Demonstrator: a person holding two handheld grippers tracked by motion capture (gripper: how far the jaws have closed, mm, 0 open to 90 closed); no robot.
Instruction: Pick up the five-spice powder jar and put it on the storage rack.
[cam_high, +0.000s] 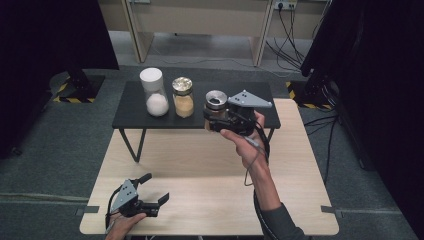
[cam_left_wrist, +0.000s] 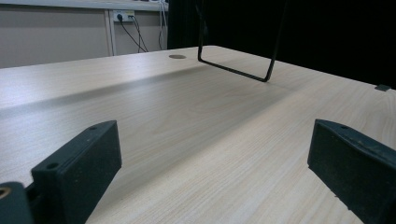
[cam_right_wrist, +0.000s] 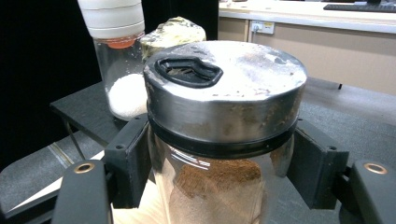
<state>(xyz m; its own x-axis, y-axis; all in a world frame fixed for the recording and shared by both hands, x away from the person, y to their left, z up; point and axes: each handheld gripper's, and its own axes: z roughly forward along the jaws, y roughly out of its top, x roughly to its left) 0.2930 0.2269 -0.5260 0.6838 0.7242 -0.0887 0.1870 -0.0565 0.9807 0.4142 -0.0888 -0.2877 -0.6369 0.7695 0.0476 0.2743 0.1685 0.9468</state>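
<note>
A glass jar of brown powder with a metal lid (cam_right_wrist: 224, 88) sits between the black jaws of my right gripper (cam_right_wrist: 219, 163), which is shut on its body just under the lid. From above, that jar (cam_high: 215, 101) and the right gripper (cam_high: 223, 120) hang over the front right edge of the small black table (cam_high: 131, 112). My left gripper (cam_high: 156, 188) rests low on the wooden table (cam_high: 210, 195) at the front left, open, with bare wood between its jaws (cam_left_wrist: 210, 158).
On the small black table stand a white-lidded jar of white powder (cam_high: 154, 92) and a jar of yellow grains (cam_high: 183, 97), left of the held jar. The black table's wire leg (cam_left_wrist: 238, 70) stands on the wood ahead of the left gripper. Cables lie on the floor at right.
</note>
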